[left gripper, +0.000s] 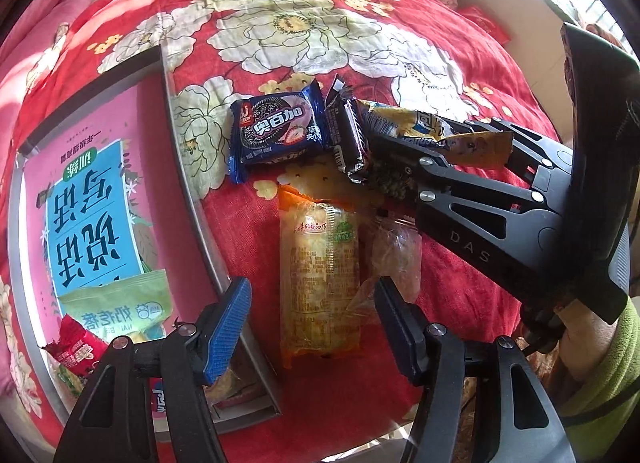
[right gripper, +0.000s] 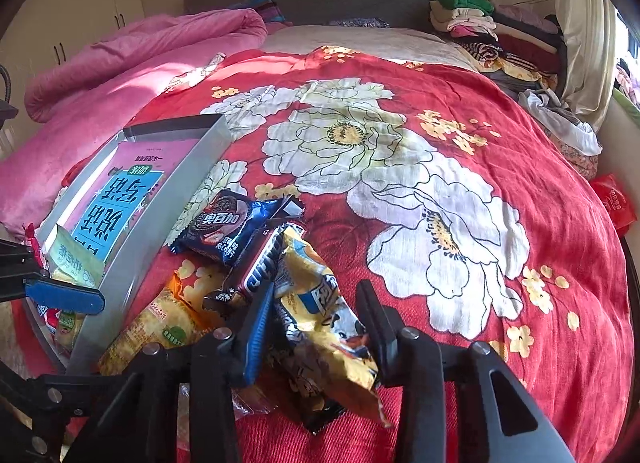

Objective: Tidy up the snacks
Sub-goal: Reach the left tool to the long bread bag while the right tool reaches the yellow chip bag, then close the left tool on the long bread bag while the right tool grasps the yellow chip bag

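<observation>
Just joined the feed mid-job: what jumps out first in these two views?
The red bedspread with big white flowers fills both views. Loose snacks lie clustered on it: a blue cookie pack, a long orange-ended cake pack between the open left gripper fingers, and a yellow wrapper between the right gripper fingers. To their left sits a grey box with a pink book and some snacks inside.

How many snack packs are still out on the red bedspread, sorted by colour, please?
Blue cookie pack: 1
Dark brown bar: 1
Yellow pack between the right gripper fingers: 1
Orange-edged clear pack: 1
Clear crinkled wrapper: 1
Total: 5
</observation>
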Tool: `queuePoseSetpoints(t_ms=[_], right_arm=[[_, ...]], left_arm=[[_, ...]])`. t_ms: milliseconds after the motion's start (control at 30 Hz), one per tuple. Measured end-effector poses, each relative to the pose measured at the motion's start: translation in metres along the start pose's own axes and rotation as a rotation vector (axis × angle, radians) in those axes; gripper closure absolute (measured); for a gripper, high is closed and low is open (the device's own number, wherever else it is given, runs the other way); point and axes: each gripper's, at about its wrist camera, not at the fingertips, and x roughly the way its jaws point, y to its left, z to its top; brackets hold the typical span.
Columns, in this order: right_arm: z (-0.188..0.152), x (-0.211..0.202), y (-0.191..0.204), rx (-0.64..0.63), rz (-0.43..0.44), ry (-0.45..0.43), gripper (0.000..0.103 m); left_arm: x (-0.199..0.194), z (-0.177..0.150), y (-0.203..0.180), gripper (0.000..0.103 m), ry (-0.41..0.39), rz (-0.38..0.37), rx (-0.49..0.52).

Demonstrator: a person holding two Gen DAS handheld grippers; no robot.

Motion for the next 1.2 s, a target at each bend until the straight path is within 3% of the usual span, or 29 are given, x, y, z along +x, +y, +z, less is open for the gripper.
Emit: queuePoseSetpoints(t_ms=[167, 400, 1000, 1067, 1133, 1200], right_arm=[[0.003, 0.006, 0.001, -0.005, 0.020, 0.008, 0.068], [0.003, 0.007, -0.011, 0.084, 0.093, 0.005, 0.072], [0.004, -0.050, -0.019, 0.189, 0.138, -0.086, 0.074], [0.006, -0.054, -0.018, 0.185, 0.138, -0.094, 0.074], [0.007, -0.054, -0.016, 0.182, 0.139, -0.093, 0.074], [0.006, -0.055, -0.016, 0.184, 0.138, -0.093, 0.074]], left_arm=[[0.006, 0.006, 0.002, 0.037, 0.014, 0.008, -0.015], [0.013, 0.009, 0.002, 0.037, 0.026, 0.015, -0.032], [0.024, 0.016, -0.003, 0.036, 0.038, 0.015, -0.033], [0.034, 0.017, -0.001, 0.042, 0.072, 0.001, -0.057], [0.040, 0.015, -0.002, 0.062, 0.077, 0.042, -0.046], [0.040, 0.014, -0.003, 0.063, 0.070, 0.031, -0.047]])
